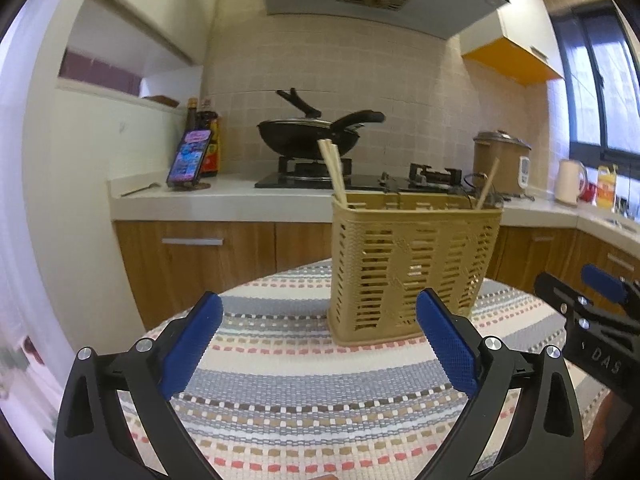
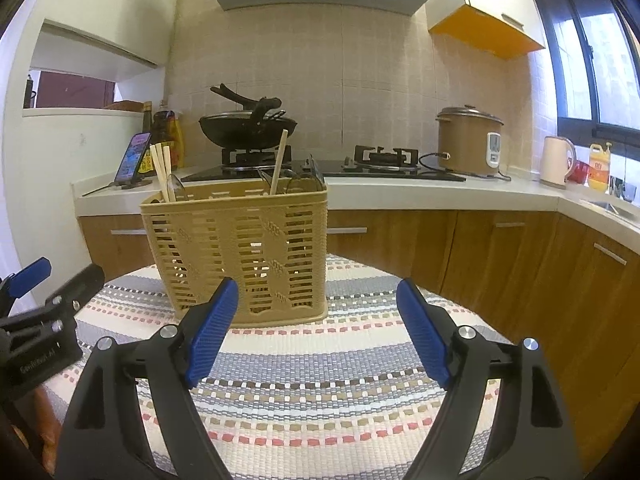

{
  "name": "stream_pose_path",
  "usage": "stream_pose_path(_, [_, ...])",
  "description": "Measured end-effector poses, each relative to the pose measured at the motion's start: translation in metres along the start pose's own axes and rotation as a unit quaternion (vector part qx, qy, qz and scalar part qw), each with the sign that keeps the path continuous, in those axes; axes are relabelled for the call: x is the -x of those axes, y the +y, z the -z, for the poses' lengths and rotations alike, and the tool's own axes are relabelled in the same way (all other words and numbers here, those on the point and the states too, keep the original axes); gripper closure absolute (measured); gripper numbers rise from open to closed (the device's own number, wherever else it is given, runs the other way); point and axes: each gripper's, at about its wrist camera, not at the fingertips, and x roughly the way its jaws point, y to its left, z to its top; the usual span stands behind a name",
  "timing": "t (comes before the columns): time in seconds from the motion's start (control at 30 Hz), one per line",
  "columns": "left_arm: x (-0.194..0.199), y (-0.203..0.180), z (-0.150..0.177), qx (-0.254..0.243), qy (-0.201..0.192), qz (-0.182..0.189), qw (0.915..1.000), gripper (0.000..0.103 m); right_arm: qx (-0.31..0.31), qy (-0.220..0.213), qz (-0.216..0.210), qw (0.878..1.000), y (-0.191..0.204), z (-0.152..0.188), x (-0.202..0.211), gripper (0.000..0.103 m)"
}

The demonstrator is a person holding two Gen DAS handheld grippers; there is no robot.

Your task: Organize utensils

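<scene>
A tan slotted utensil basket (image 1: 412,264) stands upright on a striped woven mat (image 1: 280,380); it also shows in the right wrist view (image 2: 240,252). Chopsticks (image 1: 332,168) lean out at its left end, and a single chopstick (image 1: 488,184) at its right end. In the right wrist view the chopsticks (image 2: 162,172), a single stick (image 2: 278,162) and dark spoon tips (image 2: 304,180) rise above the rim. My left gripper (image 1: 320,312) is open and empty, just in front of the basket. My right gripper (image 2: 316,300) is open and empty, in front and to the right.
The striped mat (image 2: 320,380) covers a round table. Behind is a kitchen counter (image 2: 400,192) with a wok on a stove (image 2: 248,128), a rice cooker (image 2: 468,140), a propped phone (image 1: 188,158), bottles and a kettle (image 2: 556,160). A spoon (image 1: 140,190) lies on the counter's left.
</scene>
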Motion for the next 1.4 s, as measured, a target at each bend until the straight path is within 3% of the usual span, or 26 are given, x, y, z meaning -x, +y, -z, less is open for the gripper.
stream_pose_path(0.47, [-0.0081, -0.0058, 0.0039, -0.018, 0.028, -0.009, 0.9994, 0.008, -0.004, -0.006, 0.003, 1.0, -0.0039, -0.0003, 0.0028, 0.026])
stream_pose_path(1.4, [-0.0059, -0.0053, 0.0029, -0.006, 0.019, -0.004, 0.9998, 0.008, 0.003, -0.009, 0.004, 1.0, -0.0016, -0.0004, 0.0048, 0.026])
